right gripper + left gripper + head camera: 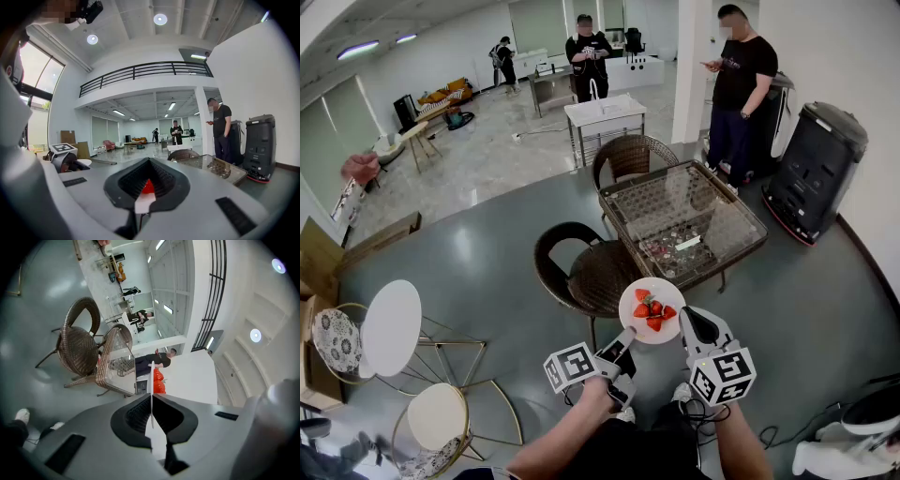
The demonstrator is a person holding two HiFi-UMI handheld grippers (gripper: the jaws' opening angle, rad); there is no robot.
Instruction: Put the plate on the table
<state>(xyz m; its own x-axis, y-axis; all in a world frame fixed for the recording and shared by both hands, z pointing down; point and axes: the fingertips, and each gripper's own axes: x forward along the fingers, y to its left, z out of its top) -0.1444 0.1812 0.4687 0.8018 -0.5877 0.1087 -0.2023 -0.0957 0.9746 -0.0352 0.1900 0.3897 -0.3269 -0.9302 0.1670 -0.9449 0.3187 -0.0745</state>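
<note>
A white plate (pixel 639 328) carrying several strawberries (pixel 653 310) hangs in the air above the grey floor, held from both sides. My left gripper (pixel 627 338) is shut on its near-left rim, and my right gripper (pixel 685 318) is shut on its right rim. In the left gripper view the plate (pixel 151 401) shows edge-on between the shut jaws, with the strawberries (pixel 159 380) beyond. The right gripper view shows the plate's rim (pixel 143 205) and a strawberry (pixel 148 186) inside the jaws. The glass-topped wicker table (pixel 675 202) stands just beyond the plate.
A dark wicker chair (pixel 591 272) stands left of the plate, against the table; another chair (pixel 630 155) is behind the table. Small items lie on the table's shelf. A person (pixel 741 84) and a black machine (pixel 816 169) stand at the right. Round white side tables (pixel 391 326) are at the left.
</note>
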